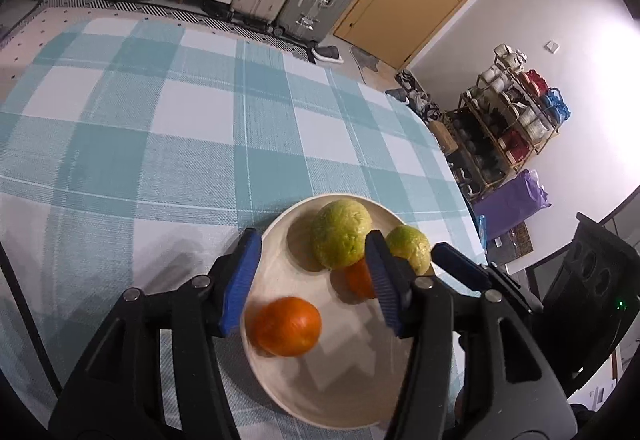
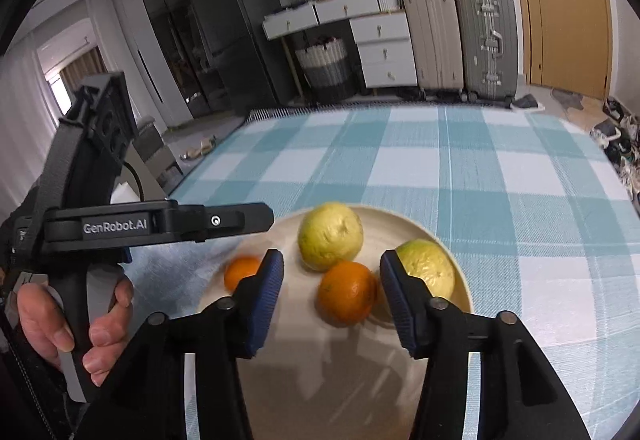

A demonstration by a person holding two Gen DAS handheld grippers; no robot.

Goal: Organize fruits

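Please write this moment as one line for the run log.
left gripper: open, holds nothing | right gripper: open, holds nothing | plate: two oranges, two green-yellow fruits | tablecloth: no fruit in view

Each handheld tool is a matte black plastic two-finger gripper. The left gripper [image 1: 312, 280], filling the bottom of the left wrist view, has angular black arms with triangular cut-outs, round silver pivot screws and ribbed blue rubber pads [image 1: 240, 286] on its fingers. The right gripper [image 2: 332, 300], at the bottom of the right wrist view, is built the same way. At the left of that view the left tool shows side-on: a flat black bar printed "GenRobot.AI" in white, a small round silver screw, a grey-and-black pistol handle, a black strap and a thin black cable. The person's hand [image 2: 68, 324] and a dark sleeve edge appear at lower left.
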